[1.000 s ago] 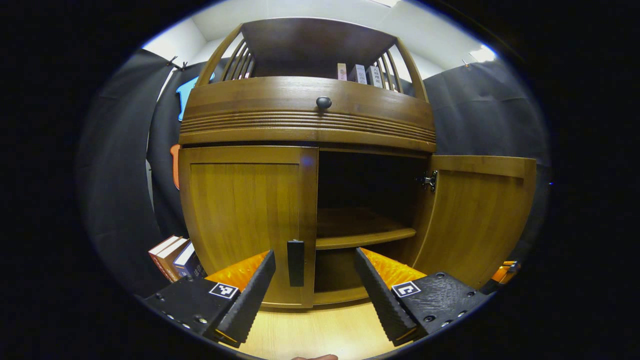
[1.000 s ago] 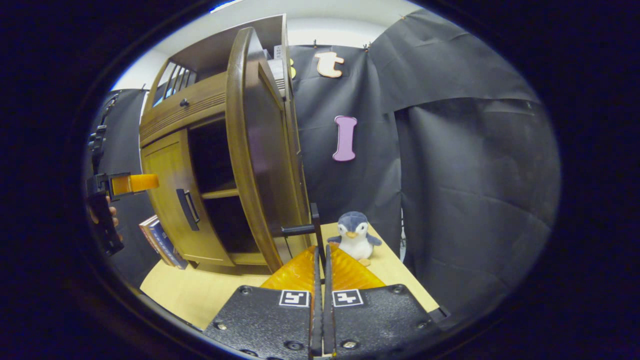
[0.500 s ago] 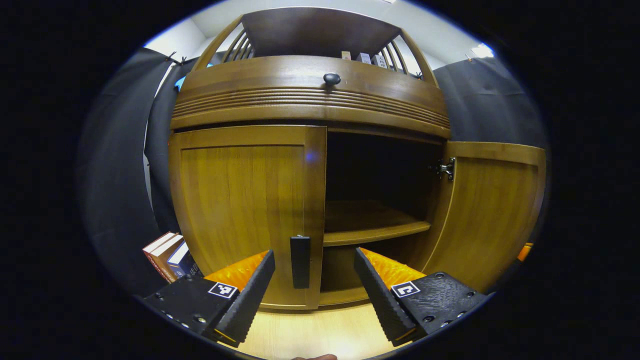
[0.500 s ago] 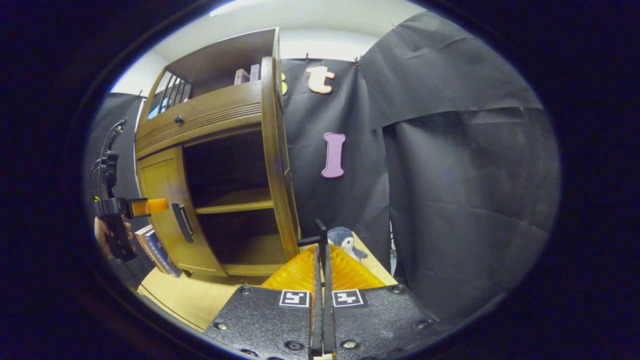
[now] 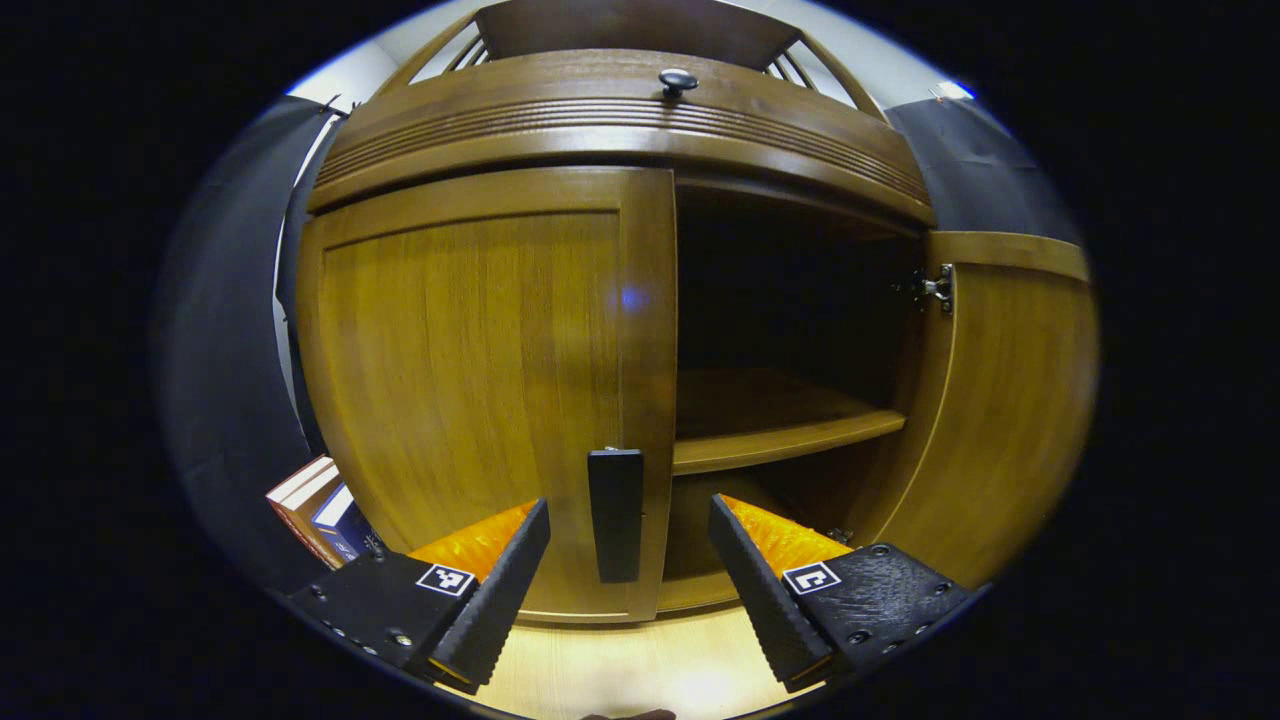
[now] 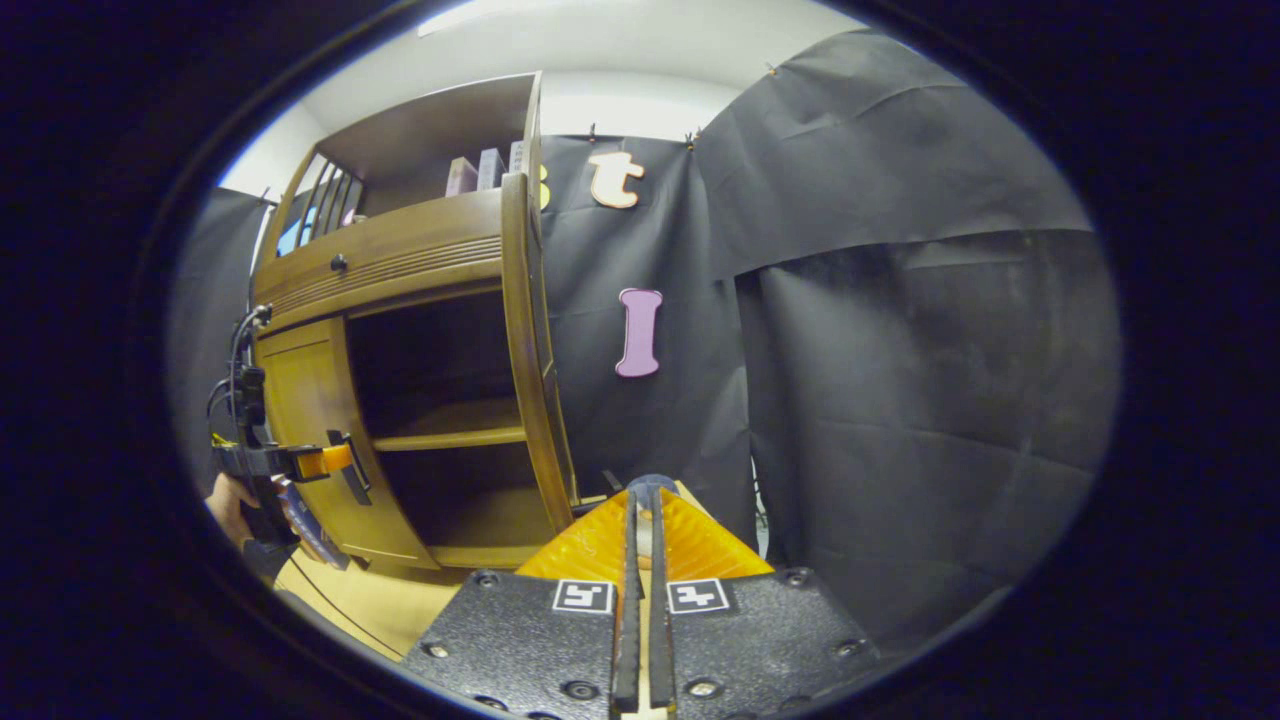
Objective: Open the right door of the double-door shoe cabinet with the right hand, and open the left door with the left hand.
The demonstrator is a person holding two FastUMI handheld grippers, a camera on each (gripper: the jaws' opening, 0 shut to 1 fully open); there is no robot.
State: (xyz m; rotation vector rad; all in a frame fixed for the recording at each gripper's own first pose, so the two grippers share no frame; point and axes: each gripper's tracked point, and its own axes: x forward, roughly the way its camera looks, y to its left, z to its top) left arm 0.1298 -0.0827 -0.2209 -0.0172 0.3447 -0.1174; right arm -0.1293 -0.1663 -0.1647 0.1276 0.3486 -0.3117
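Black cloth walls [image 6: 900, 350] and a white ceiling [image 6: 620, 40] enclose a pale wood worktop [image 5: 620, 665] carrying the cabinet [image 5: 620, 110]. Its left door [image 5: 470, 380] is closed; the right door [image 5: 1010, 400] stands swung open at 3 o'clock, baring a shelf [image 5: 780, 440]. In the left gripper view, the left claw [image 5: 628, 545] is spread wide, its fingers flanking the black handle [image 5: 615, 512] without touching. Books [image 5: 315, 505] lean at 8 o'clock. In the right gripper view, the right claw [image 6: 640, 505] is clenched; whether it pinches anything I cannot tell.
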